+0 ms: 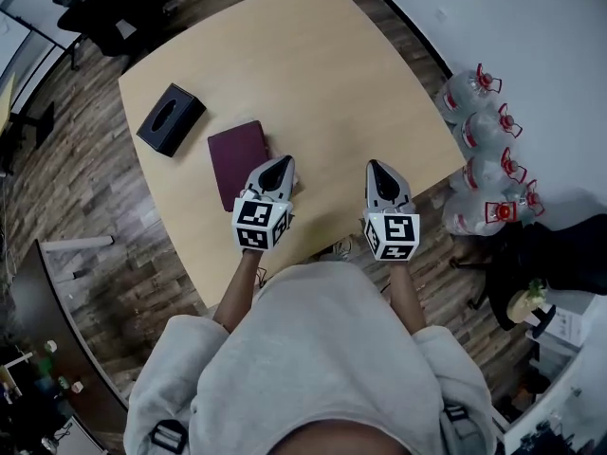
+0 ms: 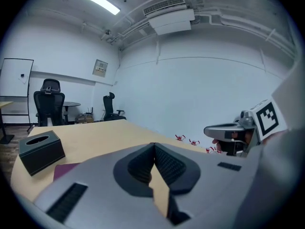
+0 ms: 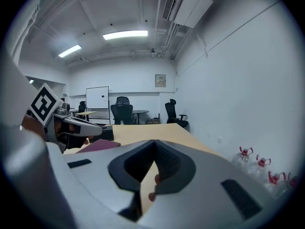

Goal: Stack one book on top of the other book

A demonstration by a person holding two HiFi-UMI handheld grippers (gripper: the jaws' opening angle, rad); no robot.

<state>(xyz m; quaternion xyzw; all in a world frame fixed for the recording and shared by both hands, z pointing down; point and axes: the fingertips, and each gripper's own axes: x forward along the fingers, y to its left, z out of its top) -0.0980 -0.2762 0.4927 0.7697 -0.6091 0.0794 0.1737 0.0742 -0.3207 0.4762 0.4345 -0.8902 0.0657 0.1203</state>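
On the pale wooden table (image 1: pixel 313 74), a flat maroon book (image 1: pixel 237 157) lies near a black tissue box (image 1: pixel 171 118). It may be two books stacked, but the head view can't separate them. The left gripper (image 1: pixel 276 172) and right gripper (image 1: pixel 379 176) are both pressed together and empty. Any pull-back should stay level, so the left one doesn't nudge the cover.

One maroon book (image 1: pixel 237 159), one black tissue box (image 1: pixel 171 118), one counter (image 1: pixel 313 83), at least four water jugs (image 1: pixel 484 131), and two tongs: left tongs (image 1: pixel 282 164), right tongs (image 1: pixel 377 168).

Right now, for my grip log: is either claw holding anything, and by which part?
Nothing is held. The left claw and the right claw are both shut and empty; the maroon book lies on the table.
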